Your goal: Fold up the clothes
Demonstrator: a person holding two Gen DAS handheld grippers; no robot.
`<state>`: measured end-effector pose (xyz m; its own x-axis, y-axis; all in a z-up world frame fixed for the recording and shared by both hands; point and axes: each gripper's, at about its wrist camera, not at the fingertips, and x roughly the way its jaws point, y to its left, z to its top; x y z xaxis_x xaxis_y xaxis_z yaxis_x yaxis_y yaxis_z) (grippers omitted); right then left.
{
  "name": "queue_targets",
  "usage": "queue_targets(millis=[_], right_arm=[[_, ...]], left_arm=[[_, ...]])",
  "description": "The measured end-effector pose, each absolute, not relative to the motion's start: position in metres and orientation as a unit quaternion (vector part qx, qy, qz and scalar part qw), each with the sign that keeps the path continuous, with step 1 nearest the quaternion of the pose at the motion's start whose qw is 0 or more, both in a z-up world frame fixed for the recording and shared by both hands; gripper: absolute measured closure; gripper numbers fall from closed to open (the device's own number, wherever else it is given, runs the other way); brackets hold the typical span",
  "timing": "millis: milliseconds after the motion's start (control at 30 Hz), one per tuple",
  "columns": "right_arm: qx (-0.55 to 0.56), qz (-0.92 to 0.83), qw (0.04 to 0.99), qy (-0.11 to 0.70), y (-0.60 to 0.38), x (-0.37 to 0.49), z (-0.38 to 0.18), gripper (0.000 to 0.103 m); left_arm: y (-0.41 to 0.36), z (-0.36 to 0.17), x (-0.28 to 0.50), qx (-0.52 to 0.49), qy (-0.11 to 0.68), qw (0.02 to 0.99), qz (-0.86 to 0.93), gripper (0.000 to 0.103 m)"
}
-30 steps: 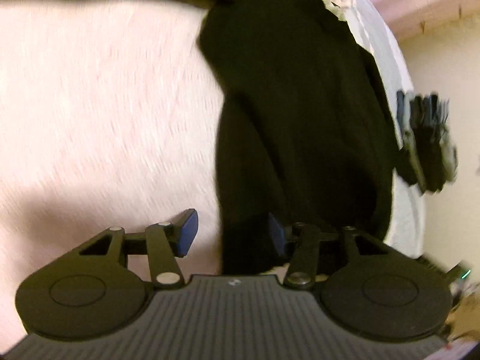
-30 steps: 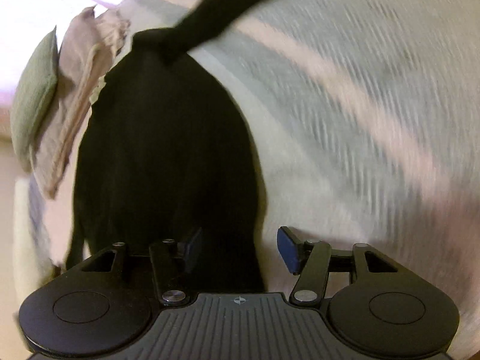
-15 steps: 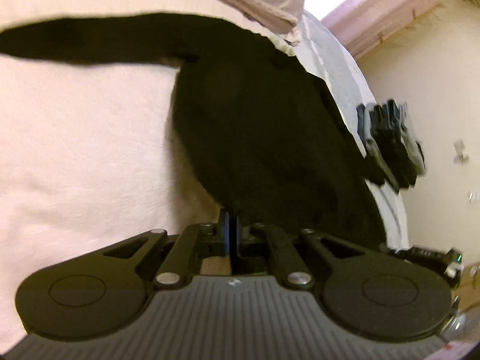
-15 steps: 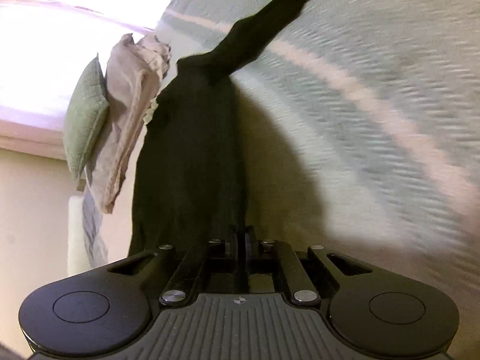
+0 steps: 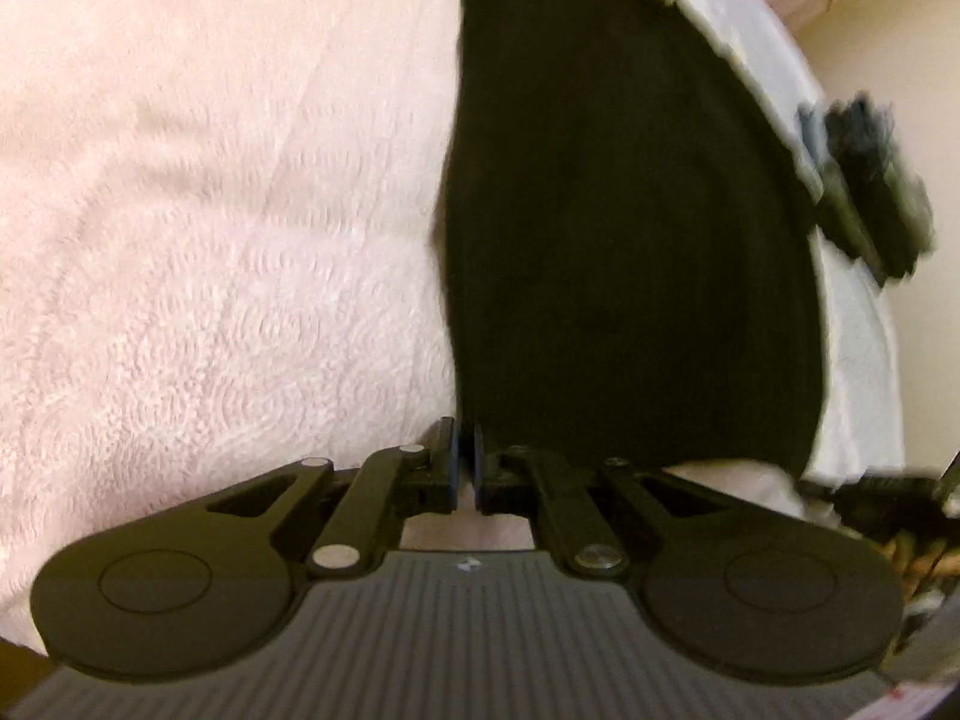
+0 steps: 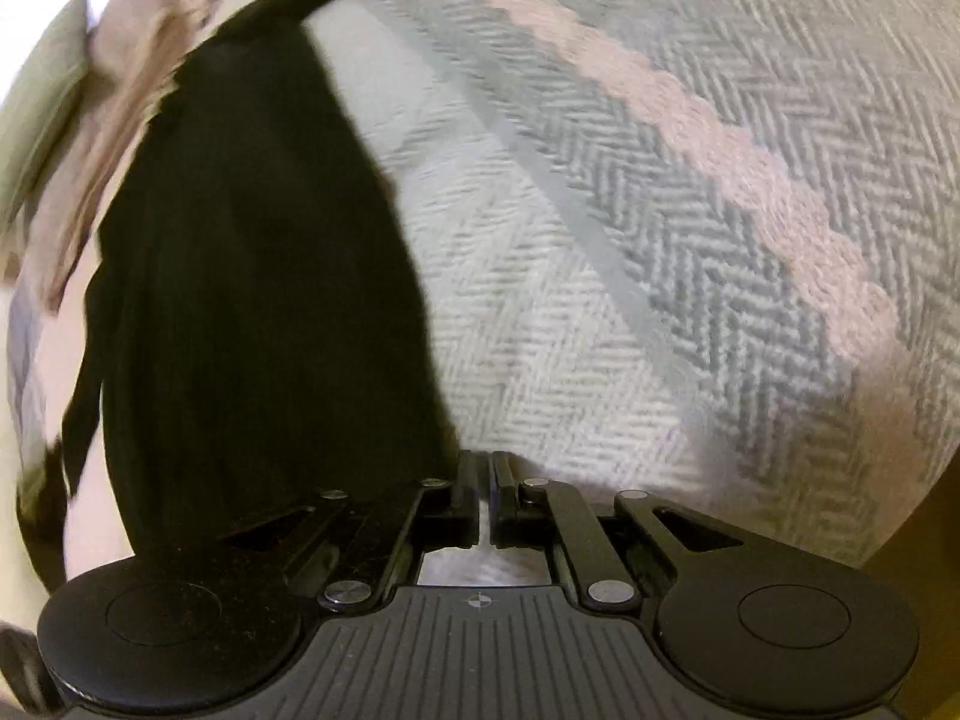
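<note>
Item: black long-sleeved fabric garment [image 5: 630, 228], spread flat; in the left wrist view it fills the centre and right of the frame, lower hem running along the bottom just above the tool, one sleeve stretching as a thin dark band across the top edge toward the upper left. In the right wrist view the same garment [image 6: 252, 276] occupies the left half of the frame, its sleeve angling up to the top centre. Support: pale pink textured fleece blanket [image 5: 210, 228], left half of the left wrist view; grey-and-white herringbone woven blanket with a pink scalloped stripe [image 6: 690, 228], right half of the right wrist view. Left gripper [image 5: 462, 462], black, two-fingered, lower centre of its frame: fingers drawn together with only a thin slit between them, tips at the garment's lower left corner; whether cloth is pinched cannot be told. Right gripper [image 6: 485, 483], black, lower centre of its frame: fingers likewise closed to a narrow slit, tips at the garment's lower right edge; a hold on the cloth cannot be confirmed. Surroundings: crumpled beige cloth [image 6: 138, 78] and sage green cushion [image 6: 42, 114], upper left of the right wrist view, touching the garment's upper end; blurred dark stack of folded items [image 5: 864, 192] at the right edge of the left wrist view.
</note>
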<state>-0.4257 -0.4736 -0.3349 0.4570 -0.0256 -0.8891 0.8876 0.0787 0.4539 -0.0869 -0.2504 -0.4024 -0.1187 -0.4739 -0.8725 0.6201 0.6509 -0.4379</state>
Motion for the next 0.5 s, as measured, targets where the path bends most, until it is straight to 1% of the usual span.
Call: queue_targets(millis=[33, 67, 100, 133, 167, 200, 233, 267, 333, 433, 500], right_arm=[[0.582, -0.366, 0.626, 0.369, -0.478, -0.423, -0.332, 0.101], [0.581, -0.371, 0.627, 0.362, -0.482, -0.419, -0.324, 0.094], [0.575, -0.38, 0.628, 0.361, -0.486, -0.417, -0.319, 0.078], [0.569, -0.394, 0.626, 0.361, -0.491, -0.415, -0.314, 0.07], [0.563, -0.409, 0.623, 0.357, -0.495, -0.414, -0.309, 0.058], [0.56, -0.426, 0.621, 0.346, -0.498, -0.414, -0.306, 0.056], [0.56, -0.441, 0.617, 0.333, -0.502, -0.413, -0.303, 0.056], [0.563, -0.449, 0.612, 0.326, -0.504, -0.411, -0.302, 0.056], [0.576, -0.464, 0.596, 0.314, -0.509, -0.408, -0.306, 0.056], [0.585, -0.477, 0.582, 0.302, -0.513, -0.395, -0.312, 0.056], [0.58, -0.481, 0.58, 0.308, -0.508, -0.386, -0.312, 0.056]], left_arm=[[-0.25, -0.398, -0.082, 0.048, 0.621, 0.66, -0.419, 0.095], [-0.246, -0.391, -0.075, 0.03, 0.616, 0.664, -0.424, 0.082], [-0.241, -0.385, -0.066, 0.012, 0.611, 0.666, -0.427, 0.071], [-0.234, -0.377, -0.055, -0.004, 0.605, 0.674, -0.424, 0.069], [-0.225, -0.37, -0.041, -0.02, 0.595, 0.688, -0.414, 0.065], [-0.217, -0.364, -0.024, -0.032, 0.582, 0.706, -0.401, 0.055], [-0.214, -0.362, -0.008, -0.037, 0.571, 0.724, -0.384, 0.05], [-0.211, -0.362, 0.015, -0.041, 0.559, 0.747, -0.358, 0.048], [-0.208, -0.367, 0.059, -0.071, 0.534, 0.785, -0.305, 0.048], [-0.204, -0.386, 0.13, -0.15, 0.507, 0.82, -0.22, 0.049], [-0.199, -0.396, 0.167, -0.168, 0.495, 0.832, -0.187, 0.051]])
